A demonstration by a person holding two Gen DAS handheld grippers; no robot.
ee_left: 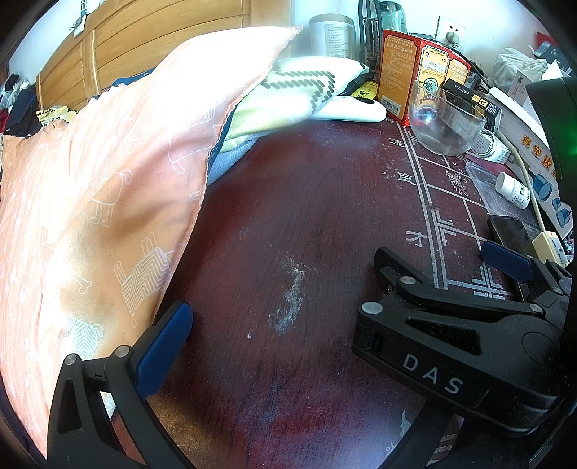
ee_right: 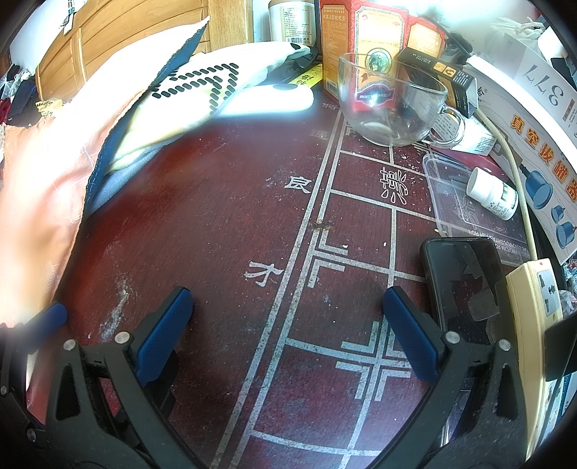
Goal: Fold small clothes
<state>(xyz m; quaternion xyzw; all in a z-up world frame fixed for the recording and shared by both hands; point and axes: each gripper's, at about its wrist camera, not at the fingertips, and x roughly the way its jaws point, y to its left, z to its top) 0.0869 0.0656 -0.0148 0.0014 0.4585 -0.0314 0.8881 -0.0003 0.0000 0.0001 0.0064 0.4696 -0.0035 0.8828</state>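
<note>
Nearest in the right wrist view, the right gripper point(ee_right: 288, 324) is held low over the table point(ee_right: 223, 223) with its jaws spread wide and nothing between the blue pads; the left gripper point(ee_left: 173, 339) is seen in its own view with only one blue-padded finger clearly in frame, the other side being covered by the right gripper's body, so its jaw state cannot be told with certainty. Just beside that finger hangs the orange cloth point(ee_left: 101, 187), thin printed fabric draped down from the left over the table's edge; it is judged light, soft and limp (likely to slide on the smooth dark top and to sag wherever it is not supported). A hold is best taken at its free hemmed edge point(ee_left: 194, 202) or at the upper corner point(ee_left: 294, 30), a pinch on a single layer being enough; whether it is already pinched cannot be seen.

Open room is offered by the bare middle of the table; the right margin is crowded by a phone point(ee_right: 465, 285), a power strip point(ee_right: 537, 310), a pill bottle point(ee_right: 494, 194) and, farther back, a fragile glass cup point(ee_right: 393, 104); a patterned cloth point(ee_right: 202, 90) and red boxes point(ee_right: 375, 50) close off the far edge.
</note>
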